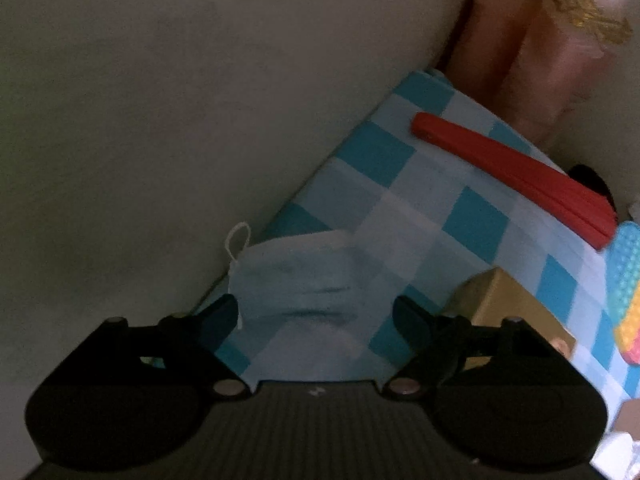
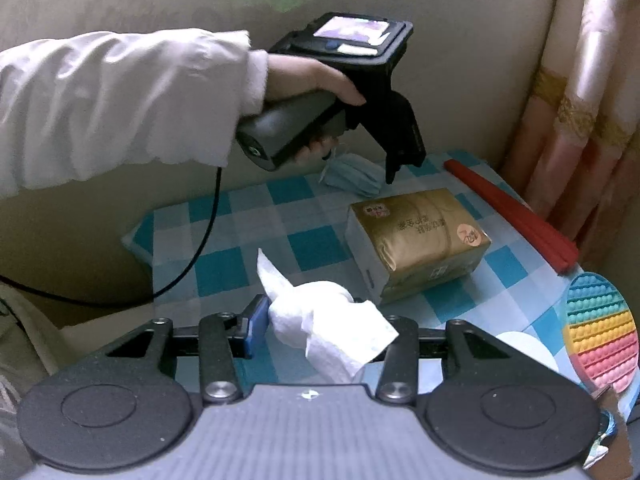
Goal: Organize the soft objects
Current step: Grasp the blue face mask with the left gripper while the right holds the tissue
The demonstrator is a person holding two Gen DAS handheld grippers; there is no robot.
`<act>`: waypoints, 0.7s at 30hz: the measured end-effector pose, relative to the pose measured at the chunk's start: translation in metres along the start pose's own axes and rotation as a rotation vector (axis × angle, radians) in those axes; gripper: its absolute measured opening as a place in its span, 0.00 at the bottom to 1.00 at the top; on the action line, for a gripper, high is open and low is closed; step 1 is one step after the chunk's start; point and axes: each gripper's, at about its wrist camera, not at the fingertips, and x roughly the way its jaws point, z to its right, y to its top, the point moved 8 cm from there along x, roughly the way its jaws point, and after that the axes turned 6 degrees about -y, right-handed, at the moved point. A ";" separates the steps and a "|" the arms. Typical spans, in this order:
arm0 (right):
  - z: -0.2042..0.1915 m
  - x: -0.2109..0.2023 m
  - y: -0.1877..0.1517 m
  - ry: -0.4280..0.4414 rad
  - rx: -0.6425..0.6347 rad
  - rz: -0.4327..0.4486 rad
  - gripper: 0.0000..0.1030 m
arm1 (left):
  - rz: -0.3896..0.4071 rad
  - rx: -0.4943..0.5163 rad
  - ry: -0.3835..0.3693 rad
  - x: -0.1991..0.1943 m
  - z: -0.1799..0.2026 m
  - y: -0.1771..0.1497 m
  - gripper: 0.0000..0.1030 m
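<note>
1. On the far side of the scene, a checked cloth [image 2: 224,236] covered the table beside a curtain [image 2: 576,120].
2. A gold tissue pack [image 2: 416,236] lay mid-cloth, with a red fan [image 2: 516,216] to its right.
3. The left gripper [image 1: 316,316] stood with jaws apart over a blue face mask [image 1: 296,284] at the far edge, not pressing it.
4. The right gripper [image 2: 324,332] was clamped on a crumpled white tissue [image 2: 324,324] at the near edge.

Red folded fan [image 2: 516,212], rainbow bubble mat [image 2: 600,328], pink curtain [image 2: 576,92] beside checked tablecloth [image 2: 248,240].
</note>
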 end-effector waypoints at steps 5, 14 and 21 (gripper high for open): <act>-0.001 0.006 -0.003 0.010 0.003 -0.013 0.48 | -0.009 -0.022 0.024 0.018 -0.001 0.005 0.79; -0.002 0.013 -0.007 0.007 -0.003 -0.039 0.48 | -0.021 -0.029 0.061 0.038 -0.006 0.007 0.65; 0.001 0.017 -0.009 0.005 0.009 -0.049 0.48 | -0.005 0.010 0.047 0.038 -0.004 0.004 0.40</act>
